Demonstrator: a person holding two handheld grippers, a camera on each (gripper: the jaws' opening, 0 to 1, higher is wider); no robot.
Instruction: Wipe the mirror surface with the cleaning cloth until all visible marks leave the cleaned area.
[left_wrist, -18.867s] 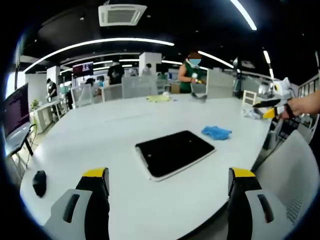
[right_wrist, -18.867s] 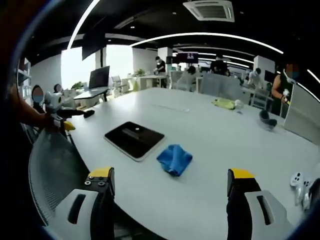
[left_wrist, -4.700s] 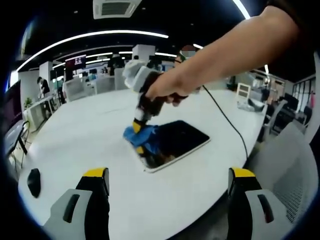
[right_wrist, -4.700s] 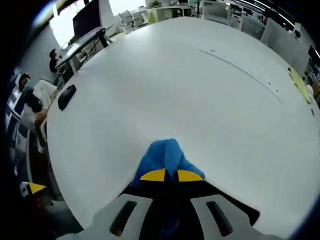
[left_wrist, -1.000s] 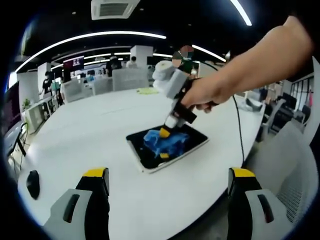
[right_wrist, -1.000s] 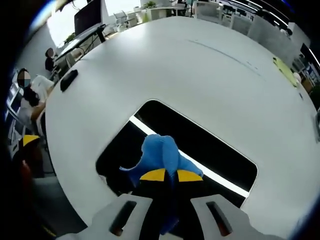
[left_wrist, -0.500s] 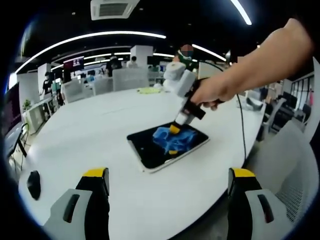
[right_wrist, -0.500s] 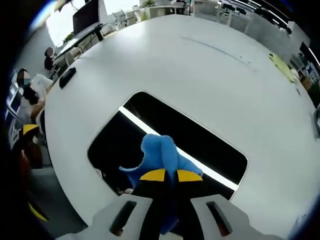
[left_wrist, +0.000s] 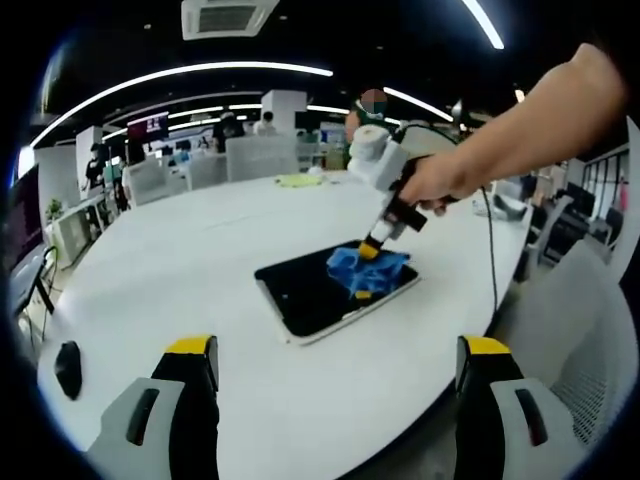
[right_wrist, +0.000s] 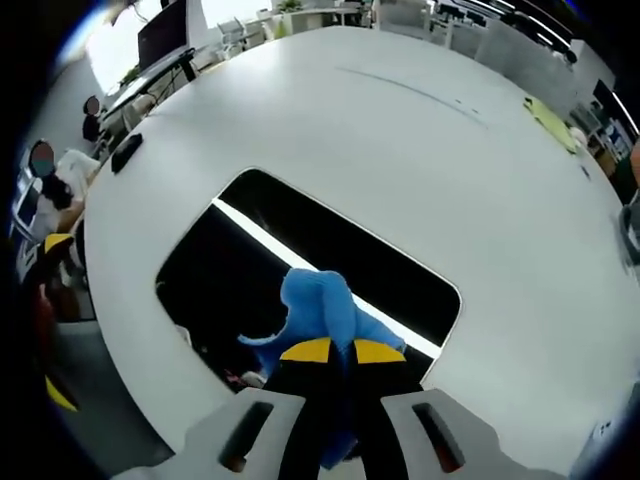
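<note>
Wiping was underway: the right hand-held gripper (right_wrist: 333, 351), jaws pinching the cloth (right_wrist: 318, 304), pressed it on the mirror (left_wrist: 310, 295) lying on the tabletop (left_wrist: 180, 270). Remaining marks could not be judged. The left hand-held gripper (left_wrist: 335, 355) hung spread, empty.

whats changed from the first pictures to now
The right tool has taken hold of the blue cloth, which at first lay on the white table beside the mirror, and has dragged it across the glass from the mirror's far-left end to its right end over the last seconds. The left tool stayed open and back at the table's near edge. The mirror has not moved.
</note>
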